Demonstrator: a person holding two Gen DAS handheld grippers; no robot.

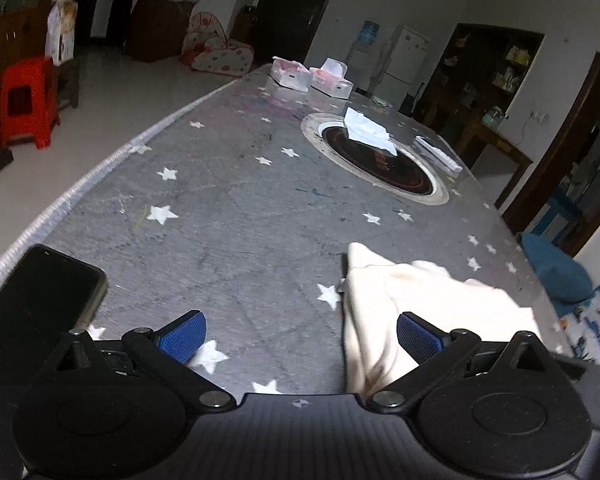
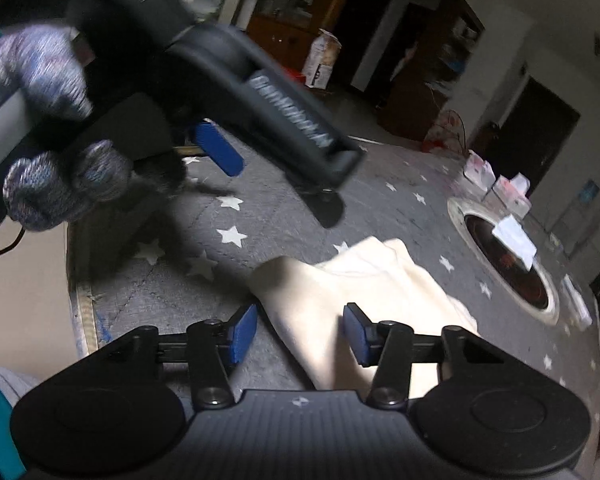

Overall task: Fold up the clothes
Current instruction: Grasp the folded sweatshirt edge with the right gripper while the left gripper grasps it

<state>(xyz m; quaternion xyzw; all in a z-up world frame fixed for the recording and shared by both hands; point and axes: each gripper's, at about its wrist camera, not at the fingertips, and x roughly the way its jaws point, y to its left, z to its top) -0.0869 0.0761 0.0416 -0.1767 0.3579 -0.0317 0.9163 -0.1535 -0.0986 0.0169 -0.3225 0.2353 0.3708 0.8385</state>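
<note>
Both grippers gape with nothing between the pads: left gripper [image 1: 300, 336] over the star-print tablecloth [image 1: 228, 200], right gripper [image 2: 300, 332] above the cream garment [image 2: 340, 300] crumpled there, beside 1 phone [image 1: 36, 304].

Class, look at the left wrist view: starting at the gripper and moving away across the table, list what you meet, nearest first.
Left gripper → cream garment → round inset hotplate with white paper on its far part → two tissue boxes at the table's far end.
</note>
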